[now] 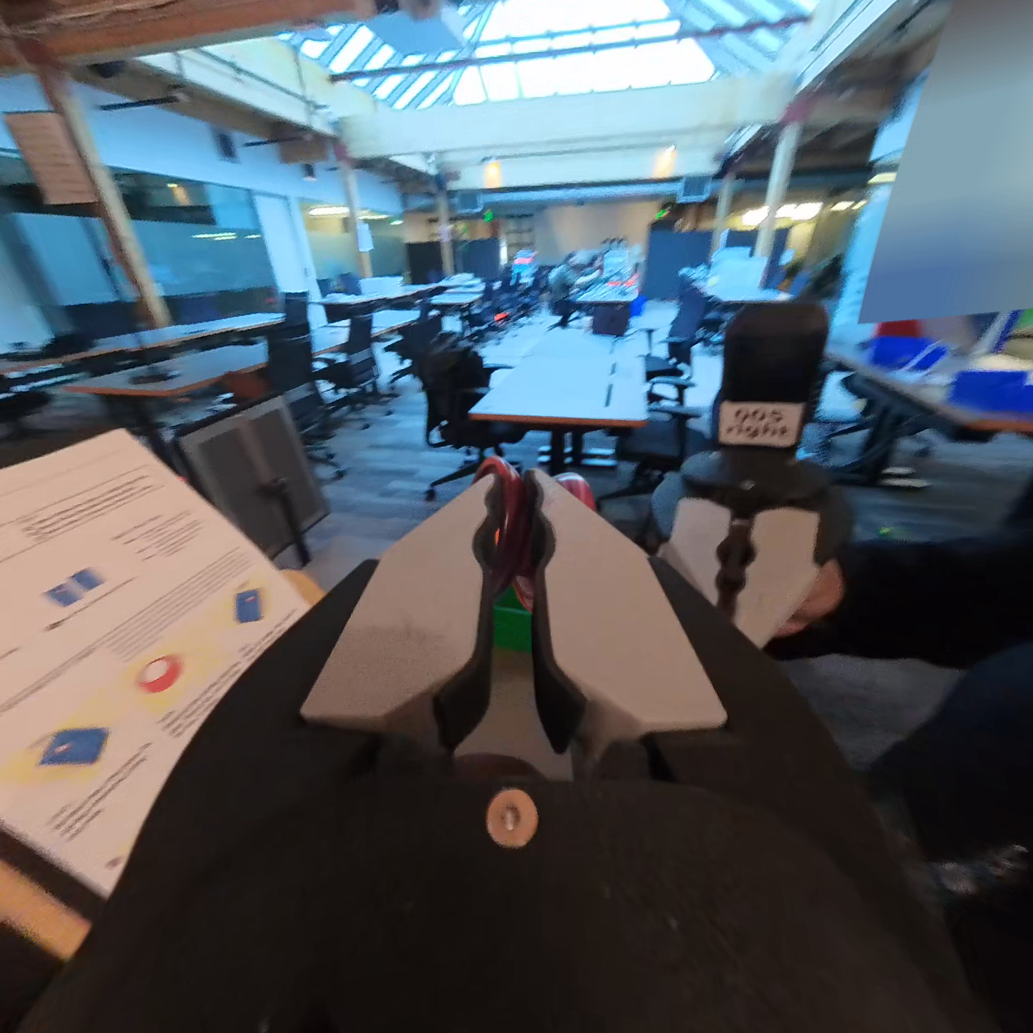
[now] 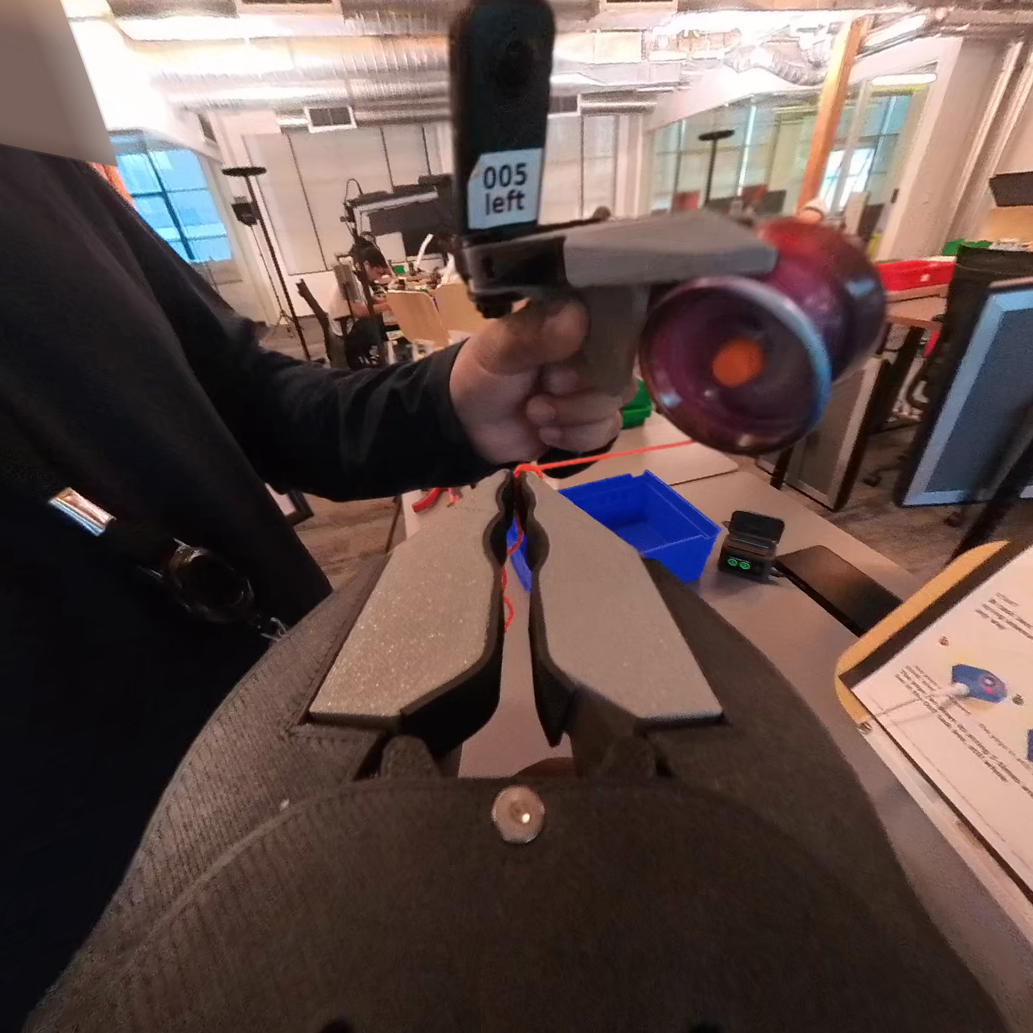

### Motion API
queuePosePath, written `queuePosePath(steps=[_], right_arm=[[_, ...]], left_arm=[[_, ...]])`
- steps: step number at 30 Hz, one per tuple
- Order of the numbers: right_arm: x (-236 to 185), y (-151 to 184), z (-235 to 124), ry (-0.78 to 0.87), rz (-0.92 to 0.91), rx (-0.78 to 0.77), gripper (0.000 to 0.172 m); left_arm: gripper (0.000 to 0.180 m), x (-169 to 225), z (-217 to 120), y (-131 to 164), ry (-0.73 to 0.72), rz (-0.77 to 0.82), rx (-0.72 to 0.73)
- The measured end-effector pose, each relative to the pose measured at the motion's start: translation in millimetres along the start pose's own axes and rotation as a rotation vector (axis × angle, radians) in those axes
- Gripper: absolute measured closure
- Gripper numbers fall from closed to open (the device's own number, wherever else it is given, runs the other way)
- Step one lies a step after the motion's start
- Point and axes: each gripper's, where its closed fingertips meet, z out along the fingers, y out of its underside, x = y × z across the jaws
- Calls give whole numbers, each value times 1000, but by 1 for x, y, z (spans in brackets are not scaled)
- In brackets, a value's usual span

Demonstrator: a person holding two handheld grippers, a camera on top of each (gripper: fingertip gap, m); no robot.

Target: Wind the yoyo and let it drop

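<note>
My right tongs (image 2: 517, 483) pinch the thin, limp orange string (image 2: 609, 454) at their tips. Just beyond, the left tongs (image 1: 511, 492) clamp one rim of the purple yoyo (image 2: 743, 358): probably hard, smooth, slippery; grip the rim.

Skylit open office (image 1: 525, 61), rows of desks (image 1: 559, 385), black chairs (image 1: 453, 391), grey carpet (image 1: 391, 464)

Open air below yoyo (image 2: 743, 358); blue bin (image 2: 643, 520) probably blocks lower.
</note>
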Motion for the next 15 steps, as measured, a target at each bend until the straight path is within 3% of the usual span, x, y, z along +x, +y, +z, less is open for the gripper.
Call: queuePosePath(steps=[8,12,15], right_arm=[[-10,6,3,-125,213,31,172],[-17,-6,4,-147,199,77,172],[-10,-21,-14,-98,98,60,172]], left_arm=[[179,-26,5,7,-221,136,-56],[179,-23,15,22,-262,281,-144],[178,-19,16,30,-246,282,-162]])
